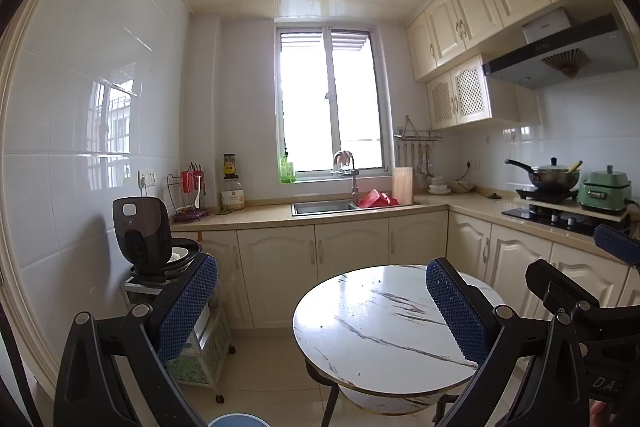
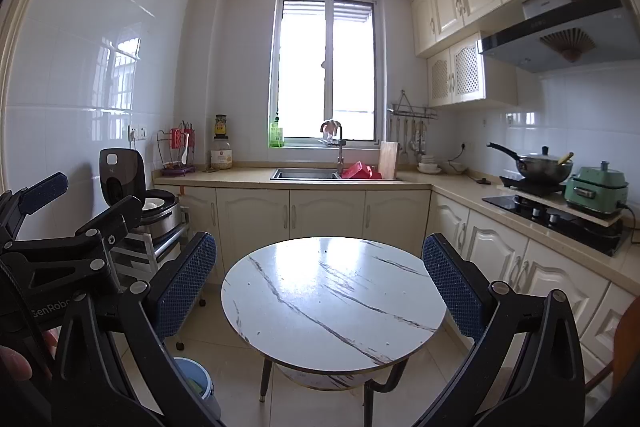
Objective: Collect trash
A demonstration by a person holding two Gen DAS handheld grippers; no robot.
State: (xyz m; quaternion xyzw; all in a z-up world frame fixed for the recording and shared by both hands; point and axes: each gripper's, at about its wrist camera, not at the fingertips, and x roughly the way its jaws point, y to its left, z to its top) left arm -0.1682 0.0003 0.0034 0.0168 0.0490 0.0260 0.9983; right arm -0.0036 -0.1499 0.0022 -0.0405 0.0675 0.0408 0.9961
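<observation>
Marble-top round table [image 2: 332,299] ahead, small specks on top. Left gripper [image 1: 320,307] jaws wide apart, empty. Right gripper [image 2: 320,291] likewise. Blue bin [image 2: 198,381] beside table's left edge.

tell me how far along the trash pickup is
Done: nothing visibly collected. In hand: nothing; left gripper and right gripper are both open and empty above the round table. Left: only small dark specks show on it; the blue bin sits on the floor beside it.

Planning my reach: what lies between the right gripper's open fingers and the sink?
In the right wrist view, the round marble table, then cabinet doors below the sink.
</observation>
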